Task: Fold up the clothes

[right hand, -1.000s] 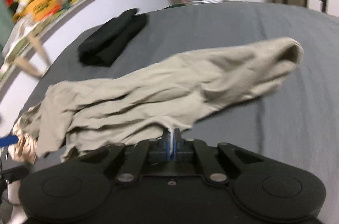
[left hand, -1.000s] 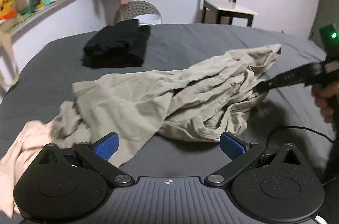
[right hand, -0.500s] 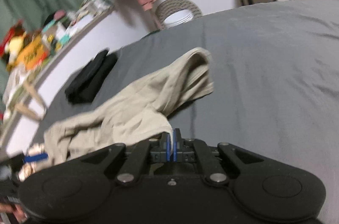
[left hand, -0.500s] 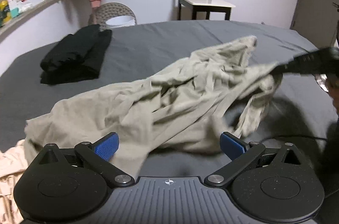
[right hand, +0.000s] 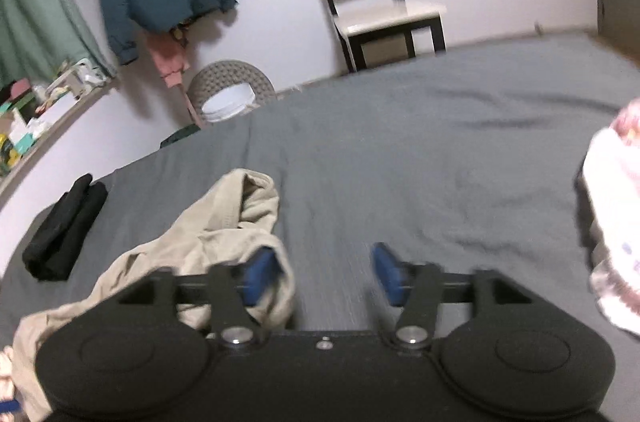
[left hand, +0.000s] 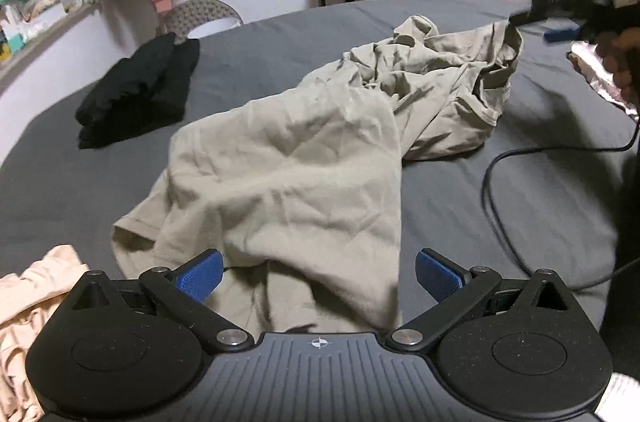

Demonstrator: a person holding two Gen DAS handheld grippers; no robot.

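Khaki shirt (left hand: 304,158), one, two open hand-held grippers

No writing, label, brand or number could be read anywhere in either wrist view; the packages on the shelf (left hand: 36,18) at ten o'clock were too small and blurred to make out.

Right gripper (right hand: 324,276): a second ago I held it closed on the beige shirt (left hand: 304,158); now its jaws are apart and hold nothing.
Beige shirt: before, one end was lifted and stretched; now it lies crumpled on the grey bed (left hand: 520,190).
Left gripper (left hand: 319,274): I moved it closer, and now its jaws stand over the shirt's near edge.
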